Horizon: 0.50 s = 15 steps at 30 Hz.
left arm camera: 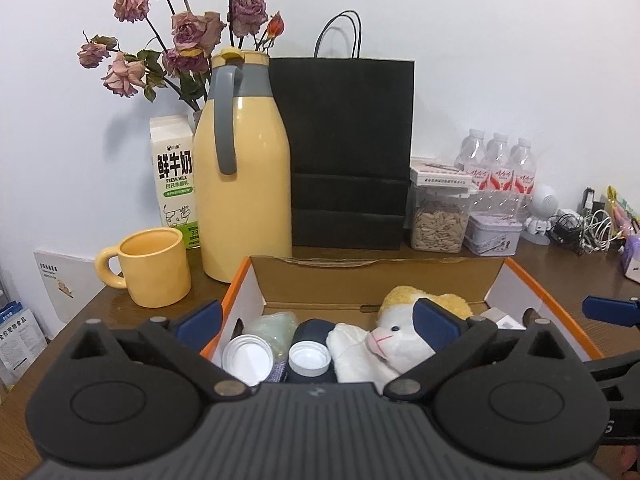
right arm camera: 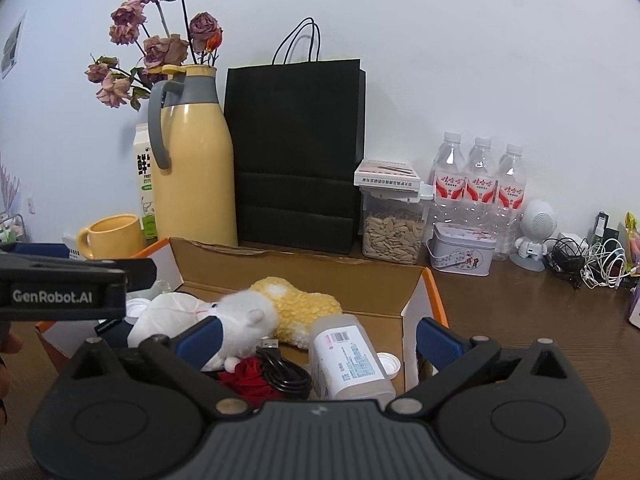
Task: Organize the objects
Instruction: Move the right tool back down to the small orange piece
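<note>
left gripper gapes over plush toy — untouched

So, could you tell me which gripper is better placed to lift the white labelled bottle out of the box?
The right gripper: the white bottle lies directly between its open fingers. The left gripper is open over the capped jars and plush toy.

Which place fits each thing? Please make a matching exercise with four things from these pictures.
Things:
1. mug
2. plush toy
3. paper bag
4. jar of seeds

Places:
A. inside the cardboard box
B. right of the bag, under a small flat carton
C. left of the yellow jug
D. against the wall, behind the box

Pairs: 1-C, 2-A, 3-D, 4-B
</note>
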Each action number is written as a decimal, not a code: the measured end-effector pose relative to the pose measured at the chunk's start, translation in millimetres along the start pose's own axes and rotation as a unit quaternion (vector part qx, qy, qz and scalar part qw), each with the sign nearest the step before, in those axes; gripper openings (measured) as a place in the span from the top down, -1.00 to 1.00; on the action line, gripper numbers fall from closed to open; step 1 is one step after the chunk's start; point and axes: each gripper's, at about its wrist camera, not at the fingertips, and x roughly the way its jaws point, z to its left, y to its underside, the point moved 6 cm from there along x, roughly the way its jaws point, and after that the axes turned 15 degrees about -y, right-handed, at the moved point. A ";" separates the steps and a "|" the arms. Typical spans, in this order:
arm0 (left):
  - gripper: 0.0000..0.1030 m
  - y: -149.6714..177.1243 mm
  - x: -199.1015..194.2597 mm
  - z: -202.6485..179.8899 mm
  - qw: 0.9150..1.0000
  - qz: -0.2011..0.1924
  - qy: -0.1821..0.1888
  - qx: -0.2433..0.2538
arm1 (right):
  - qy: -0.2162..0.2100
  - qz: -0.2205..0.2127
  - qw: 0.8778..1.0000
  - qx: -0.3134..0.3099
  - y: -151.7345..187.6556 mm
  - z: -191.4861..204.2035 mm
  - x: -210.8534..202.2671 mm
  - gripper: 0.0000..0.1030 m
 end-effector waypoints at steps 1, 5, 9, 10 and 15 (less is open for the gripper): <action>-1.00 -0.8 -2.8 0.9 1.000 -0.002 0.002 -0.002 | -0.001 -0.002 1.000 0.000 -0.1 0.2 -2.6 -1.00; -1.00 -1.1 -16.3 6.7 1.000 -0.010 0.014 -0.011 | -0.002 -0.008 1.000 0.003 1.9 -0.2 -16.4 -1.00; -1.00 4.6 -31.9 14.6 1.000 -0.016 0.025 -0.012 | -0.008 -0.009 1.000 0.007 9.6 0.1 -34.5 -1.00; -1.00 6.8 -35.4 16.5 0.999 -0.017 0.025 -0.011 | -0.009 -0.008 1.000 0.008 12.2 -0.5 -38.7 -1.00; -1.00 22.7 -50.6 26.0 0.999 -0.013 0.038 -0.006 | -0.008 0.004 1.000 0.020 31.8 -4.3 -61.3 -1.00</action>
